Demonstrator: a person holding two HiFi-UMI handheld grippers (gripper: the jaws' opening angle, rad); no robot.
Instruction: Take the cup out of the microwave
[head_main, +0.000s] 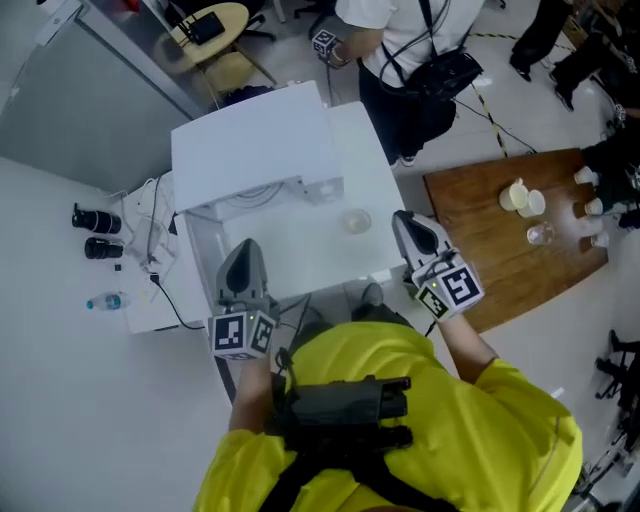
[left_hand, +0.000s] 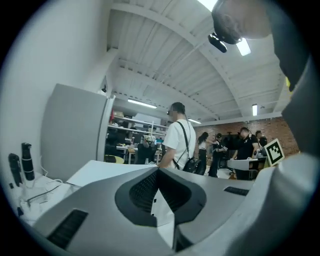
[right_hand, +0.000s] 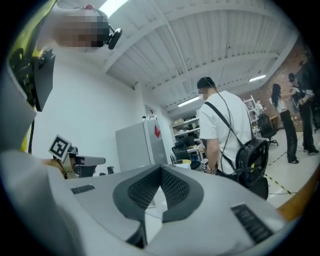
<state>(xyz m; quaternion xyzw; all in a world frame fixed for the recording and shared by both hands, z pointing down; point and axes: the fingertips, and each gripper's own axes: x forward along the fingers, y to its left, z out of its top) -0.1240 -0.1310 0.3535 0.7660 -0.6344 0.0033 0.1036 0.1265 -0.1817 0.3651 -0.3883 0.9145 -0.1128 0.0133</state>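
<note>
The white microwave (head_main: 255, 150) stands at the far side of a white table (head_main: 300, 255), seen from above. A small clear cup (head_main: 357, 221) stands on the table just to the right of the microwave's front. My left gripper (head_main: 243, 252) hovers over the table's near left part, level, shut with nothing in it; in the left gripper view its dark pads (left_hand: 145, 192) meet. My right gripper (head_main: 406, 222) hangs right of the cup and apart from it, also shut and empty (right_hand: 161, 171). Both gripper views look out over the room, not at the cup.
A person in a white shirt with a black bag (head_main: 410, 50) stands behind the microwave. A wooden table (head_main: 500, 250) at the right carries several cups (head_main: 522, 197). Left of the microwave lie cables (head_main: 150, 235), two black cylinders (head_main: 95, 232) and a water bottle (head_main: 105, 301).
</note>
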